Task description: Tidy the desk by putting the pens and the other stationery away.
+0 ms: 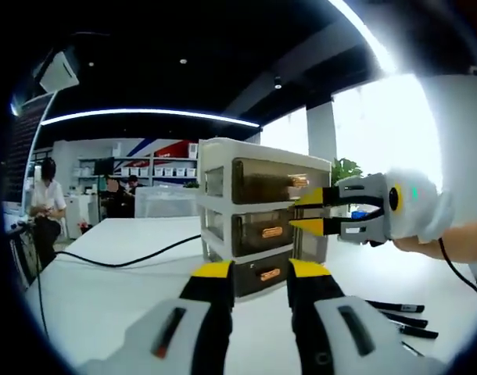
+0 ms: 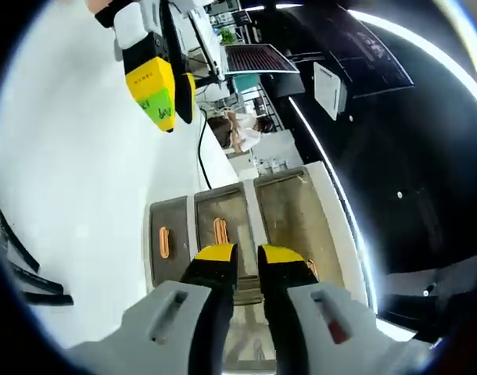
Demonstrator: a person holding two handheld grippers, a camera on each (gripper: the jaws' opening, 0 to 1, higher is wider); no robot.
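Left gripper view. Your left claw hangs above the white tabletop, jaws apart, nothing between them. Ahead stands a three-drawer organiser, white frame, smoky translucent drawers, each with an orange handle. Your right claw comes in from the right, its yellow tips slightly parted just in front of the top and middle drawers; contact with a handle can't be judged. Several dark pens lie on the tabletop toward its right side, near the view's rim. A black cable trails across the tabletop on the left.

Right gripper view, rolled sideways. Your right claw points at the organiser, jaws released with a narrow gap, close to the middle drawer's handle. Your left claw shows at the top. Pens sit at the left rim, cut off.

Handling, as a judgement: the drawer is light plastic and probably slides easily; take the orange handle, pull straight. The pens are thin, smooth and roll; pinch mid-barrel.

Hidden: drawer contents, pen count, other stationery.
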